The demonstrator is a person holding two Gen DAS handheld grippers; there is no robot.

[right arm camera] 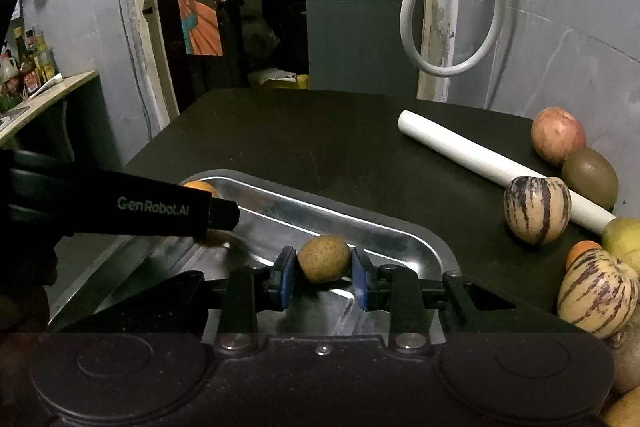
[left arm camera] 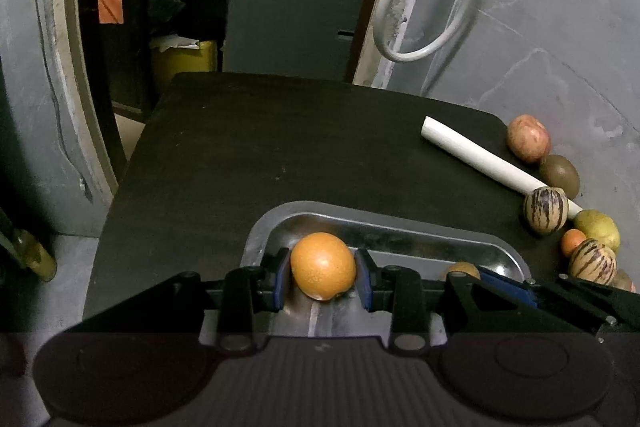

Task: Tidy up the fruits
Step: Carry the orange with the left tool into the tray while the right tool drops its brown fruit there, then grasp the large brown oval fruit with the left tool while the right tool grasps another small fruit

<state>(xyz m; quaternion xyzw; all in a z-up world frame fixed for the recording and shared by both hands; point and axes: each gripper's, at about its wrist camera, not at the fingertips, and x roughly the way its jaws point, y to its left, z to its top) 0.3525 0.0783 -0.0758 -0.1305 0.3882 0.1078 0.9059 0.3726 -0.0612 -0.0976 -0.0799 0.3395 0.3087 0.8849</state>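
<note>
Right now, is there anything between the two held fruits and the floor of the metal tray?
Nothing visible. The left gripper holds an orange and the right gripper a brown fruit, both over the bare tray.

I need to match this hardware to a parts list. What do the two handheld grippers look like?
Both are matte black: the left gripper and the right gripper have blue pads on black fingers, silver bolts and ribbed housings with round discs. The left one's side carries white "GenRobot.AI" lettering.
</note>
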